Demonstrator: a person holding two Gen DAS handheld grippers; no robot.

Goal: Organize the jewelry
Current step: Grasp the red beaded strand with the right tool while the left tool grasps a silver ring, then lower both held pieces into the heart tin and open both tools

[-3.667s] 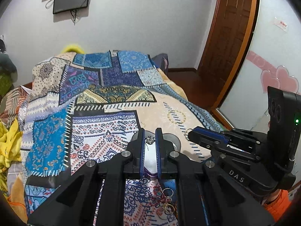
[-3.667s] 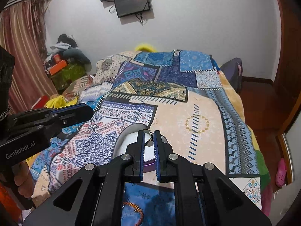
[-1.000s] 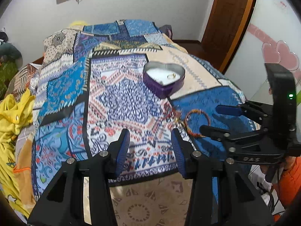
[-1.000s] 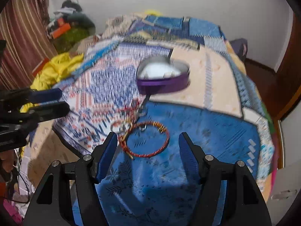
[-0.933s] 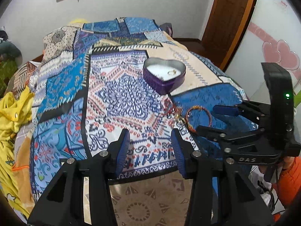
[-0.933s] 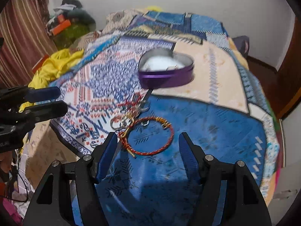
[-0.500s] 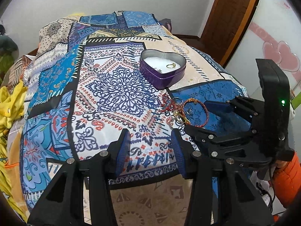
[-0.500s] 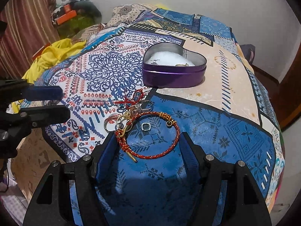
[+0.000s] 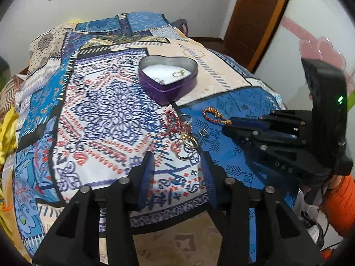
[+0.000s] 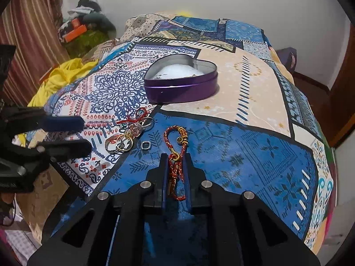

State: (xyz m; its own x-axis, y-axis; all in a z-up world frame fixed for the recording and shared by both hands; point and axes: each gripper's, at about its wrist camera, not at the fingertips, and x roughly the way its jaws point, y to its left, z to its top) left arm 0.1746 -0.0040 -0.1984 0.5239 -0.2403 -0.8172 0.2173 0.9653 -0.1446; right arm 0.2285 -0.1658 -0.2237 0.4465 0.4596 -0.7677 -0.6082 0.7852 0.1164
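Note:
A purple heart-shaped tin (image 9: 168,82) (image 10: 182,86) stands on the patterned bedspread with a gold ring (image 9: 178,73) on its white lining. My right gripper (image 10: 175,157) is shut on a red braided bracelet (image 10: 176,146), whose free loop (image 9: 214,116) lies on the blue patch. Beside it lie a small silver ring (image 10: 145,144), gold and silver rings (image 10: 121,144) (image 9: 188,143) and a red string charm (image 10: 135,116). My left gripper (image 9: 177,166) is open and empty, just short of the rings.
The bedspread (image 9: 93,115) covers a bed whose near edge runs under both grippers. Yellow cloth (image 10: 60,77) lies at the left edge. A wooden door (image 9: 255,20) stands at the right. Clutter (image 10: 84,28) is piled in the far left corner.
My right gripper has moved forward and closed on the red bracelet, squeezing its round loop narrow. My left gripper has moved closer to the rings and stays open.

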